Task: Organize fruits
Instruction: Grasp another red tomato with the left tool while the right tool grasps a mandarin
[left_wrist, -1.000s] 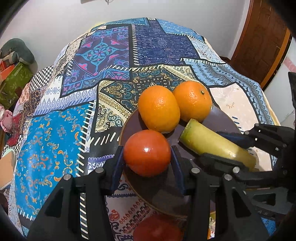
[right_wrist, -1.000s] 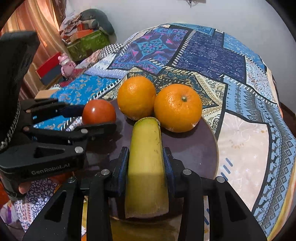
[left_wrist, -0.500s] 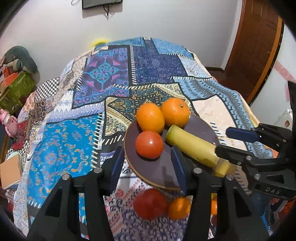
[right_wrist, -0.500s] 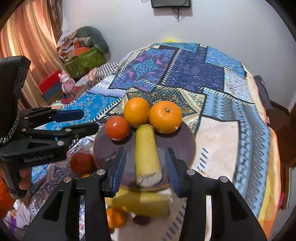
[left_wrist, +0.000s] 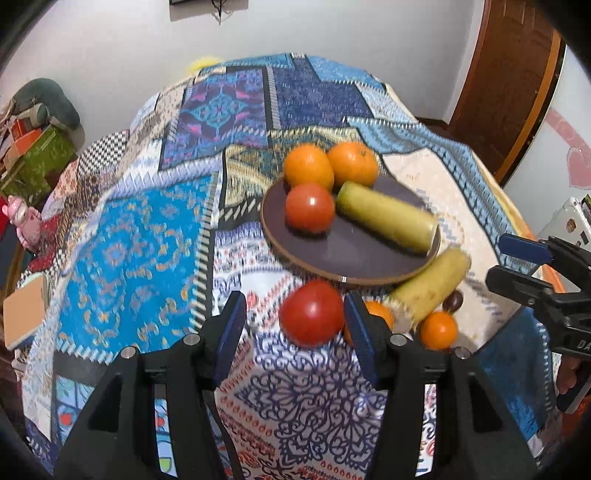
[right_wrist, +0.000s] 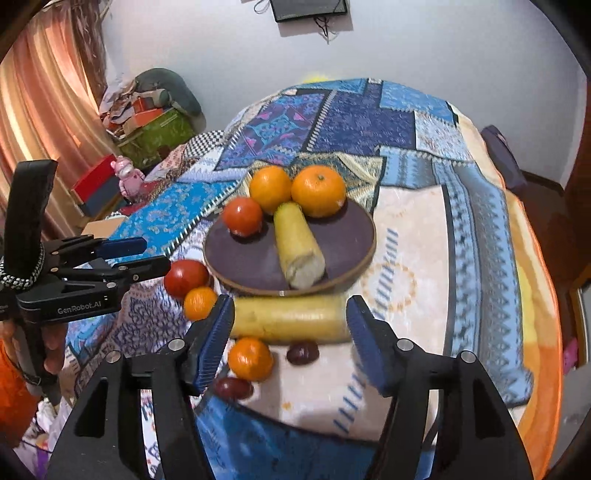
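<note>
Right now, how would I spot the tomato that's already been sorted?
Find the round brown plate on the patterned blanket. The tomato sits at its left edge, beside two oranges. Unlike the other tomato, it lies on the plate, not on the blanket.

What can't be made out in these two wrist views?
- Dark small fruit, left wrist view: mostly hidden behind the loose banana; kind unclear.
- Small orange, left wrist view: partly covered by the left tool finger.
- Right tool, left wrist view: cut off by the edge.
- Wall screen, right wrist view: cropped at top.
</note>
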